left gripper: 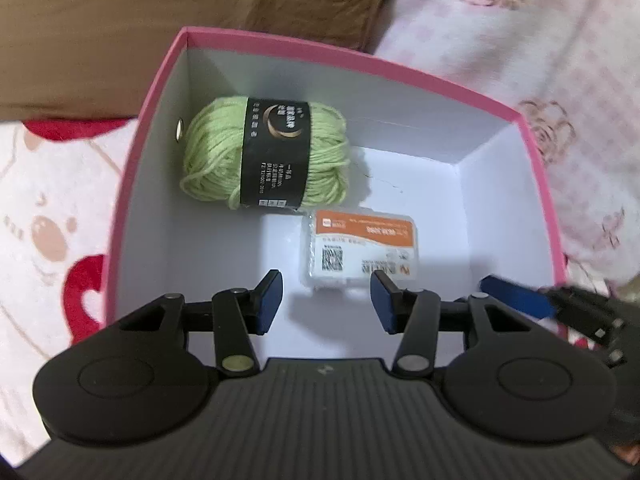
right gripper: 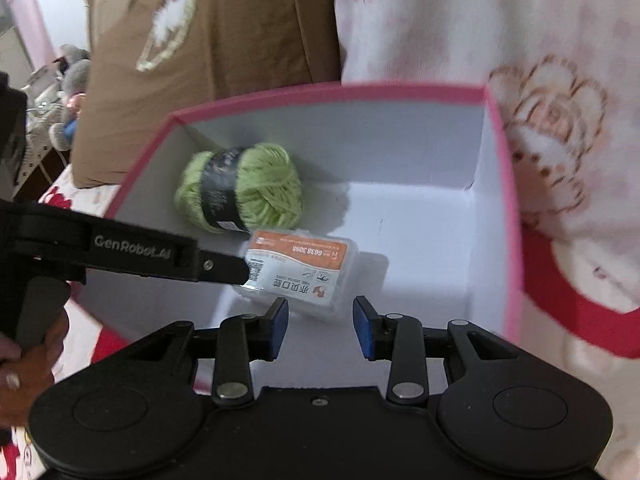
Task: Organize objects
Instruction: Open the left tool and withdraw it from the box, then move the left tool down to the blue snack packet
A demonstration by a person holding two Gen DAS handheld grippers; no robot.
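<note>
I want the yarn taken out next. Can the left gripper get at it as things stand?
Probably yes: the green yarn lies uncovered in the open pink box, beyond the empty left gripper, and the plastic case sits beside it, not on it.

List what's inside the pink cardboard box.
Inside the pink cardboard box: a green yarn skein with a black band and a clear plastic packet with an orange-white label. The near floor is hidden by the grippers.

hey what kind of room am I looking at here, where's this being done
Most likely a bedroom, with the work done on a bed. The pink box sits on soft printed bedding, a brown pillow and a floral quilt lie behind it, and stuffed toys sit on a side shelf.
</note>
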